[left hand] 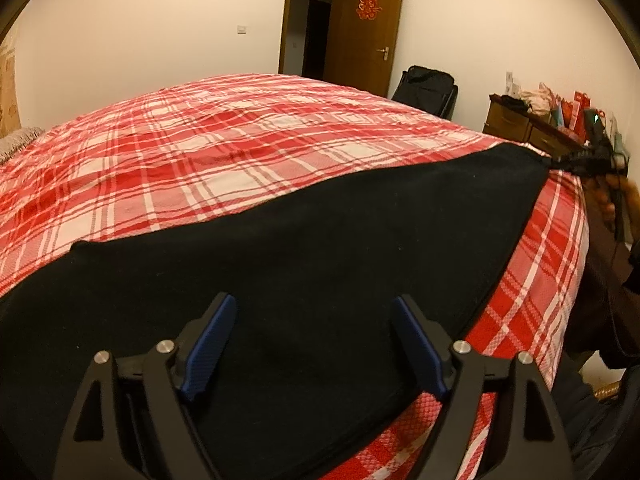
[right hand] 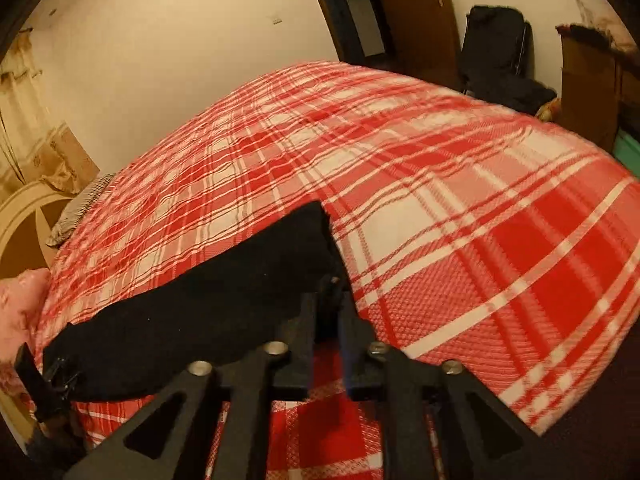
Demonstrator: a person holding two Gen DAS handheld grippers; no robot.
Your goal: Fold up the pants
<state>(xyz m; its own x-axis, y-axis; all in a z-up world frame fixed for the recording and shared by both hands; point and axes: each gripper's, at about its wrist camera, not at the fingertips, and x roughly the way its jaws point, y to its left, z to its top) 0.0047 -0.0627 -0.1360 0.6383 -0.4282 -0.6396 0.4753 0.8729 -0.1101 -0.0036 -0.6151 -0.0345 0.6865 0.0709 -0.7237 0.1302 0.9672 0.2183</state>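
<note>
matt black cloth pants [left hand: 304,248] on a woven red-and-white plaid bedspread [left hand: 224,148]; glossy brown wooden door [left hand: 366,32].

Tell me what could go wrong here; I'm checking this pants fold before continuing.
1. The right gripper seems to pinch only a corner of the pants; it may slip.
2. The left gripper hangs open above them, so a pull could drag them askew.
3. They lie near the bed edge and might slide off.

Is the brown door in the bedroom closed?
No, the brown door stands swung open, and you can see a dark hallway through the doorway beside it.
</note>
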